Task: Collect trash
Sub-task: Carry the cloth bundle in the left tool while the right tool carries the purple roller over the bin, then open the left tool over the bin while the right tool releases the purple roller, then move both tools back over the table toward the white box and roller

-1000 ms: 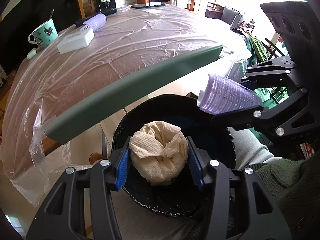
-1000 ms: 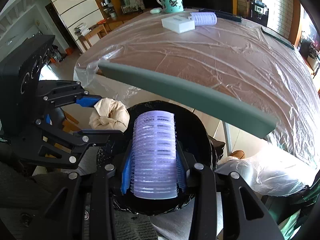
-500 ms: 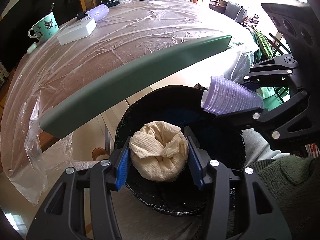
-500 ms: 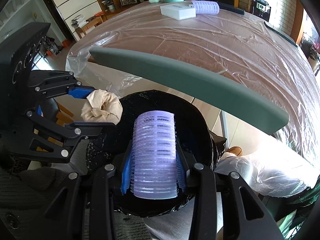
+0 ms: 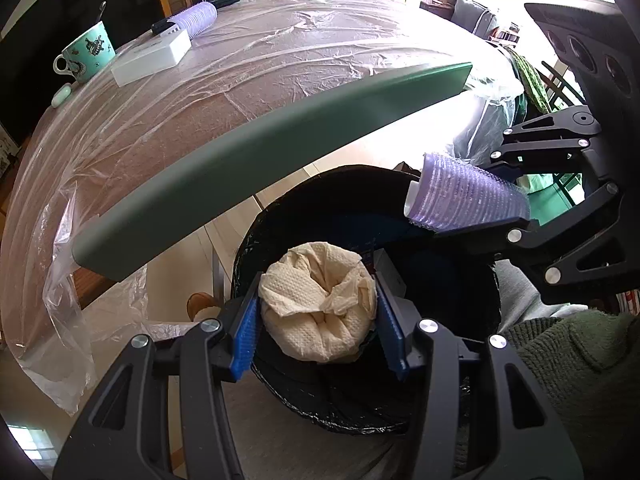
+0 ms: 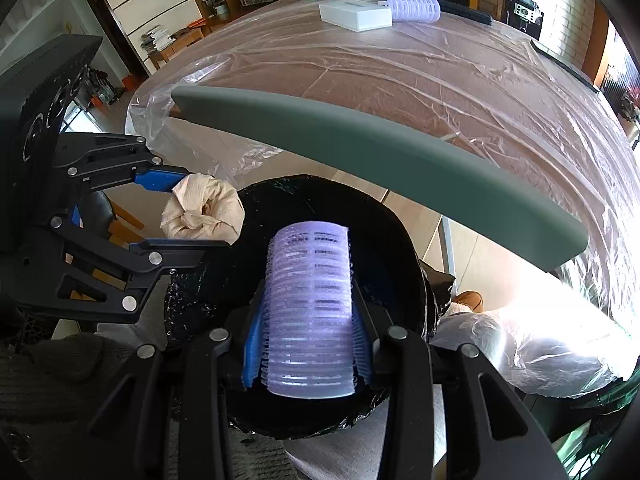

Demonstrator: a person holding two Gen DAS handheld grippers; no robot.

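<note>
Above the bin (image 5: 448, 408), the left gripper (image 5: 318, 316) clamps a crumpled paper wad (image 5: 320, 306) between its blue pads (image 5: 245, 334), the wad pressed on both sides and hanging over the bin's near-left rim. Over the same bin the right gripper (image 6: 308, 344) grips a purple cup stack (image 6: 310, 312) lying lengthwise between its fingers, the closed end pointing away from the camera and out over the dark opening. From the left wrist view that stack (image 5: 464, 196) pokes in from the right, above the bin's far rim.

Lined with a black bag (image 6: 400, 248), the bin stands below and in front of a grey-green chair back (image 5: 248, 160), which runs as a curved bar between bin and table (image 5: 280, 68). Something pale lies inside the bin just right of the wad, perhaps a small box, though it is too hidden to be sure.

Beyond the chair back, the table is wrapped in clear plastic sheet (image 6: 460, 80). At its far edge, well apart from the bin, sit a teal mug (image 5: 86, 58), a white box (image 5: 154, 58) and a second purple cup stack (image 5: 198, 18) lying on its side just beside the box.
</note>
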